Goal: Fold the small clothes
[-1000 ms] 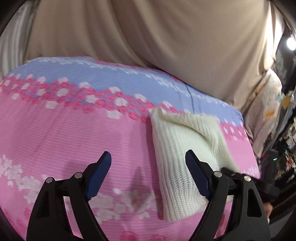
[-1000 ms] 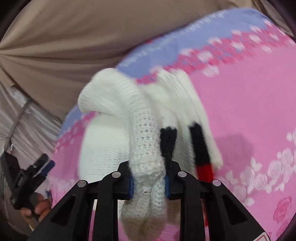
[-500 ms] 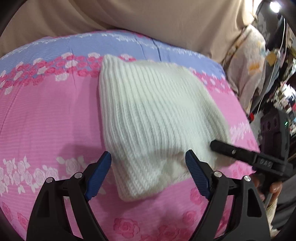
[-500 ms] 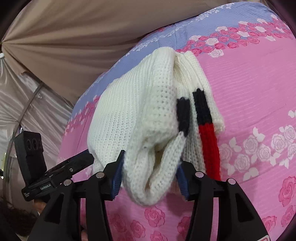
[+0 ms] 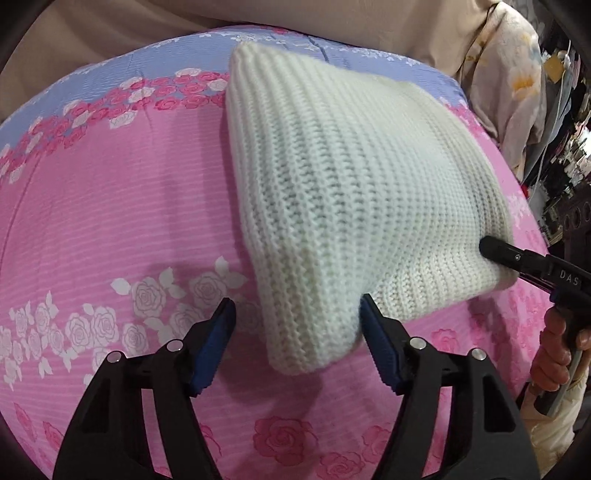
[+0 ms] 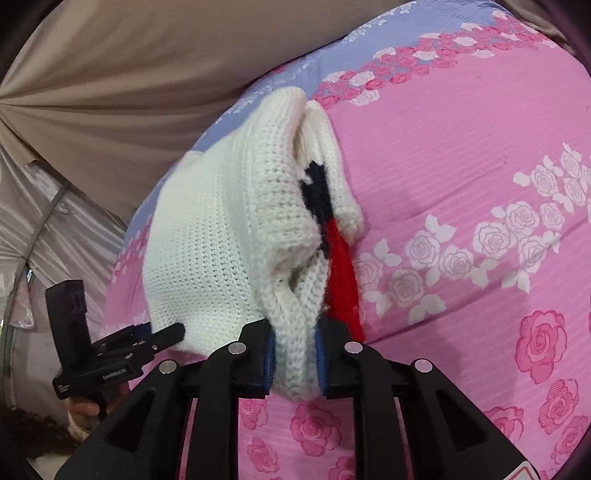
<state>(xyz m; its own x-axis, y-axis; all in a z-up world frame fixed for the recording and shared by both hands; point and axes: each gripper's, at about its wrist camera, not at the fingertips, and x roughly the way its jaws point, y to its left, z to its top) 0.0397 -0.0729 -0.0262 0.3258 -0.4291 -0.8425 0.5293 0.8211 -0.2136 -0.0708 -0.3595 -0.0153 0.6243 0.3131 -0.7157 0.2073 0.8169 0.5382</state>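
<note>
a pink bed cover [image 5: 110,221] with rose bands and a lilac strip along its far edge fills most of both views, with beige fabric [image 5: 332,22] hanging behind it at the top of the frames. on the cover lies a folded white knit garment [image 5: 351,206], thick and ribbed; in the left wrist view it runs from the upper middle down to the lower middle of the frame. in the right wrist view the same garment shows a black and red stripe [image 6: 338,258] along its right edge. the right claw [image 6: 295,363] at the bottom centre has just been closing and its blue pads pinch a bunched fold of the knit. the left claw [image 5: 297,343] has also just been closing but stands apart, with the near corner of the garment between its pads; its right pad touches the knit, its left pad is clear of it.
</note>
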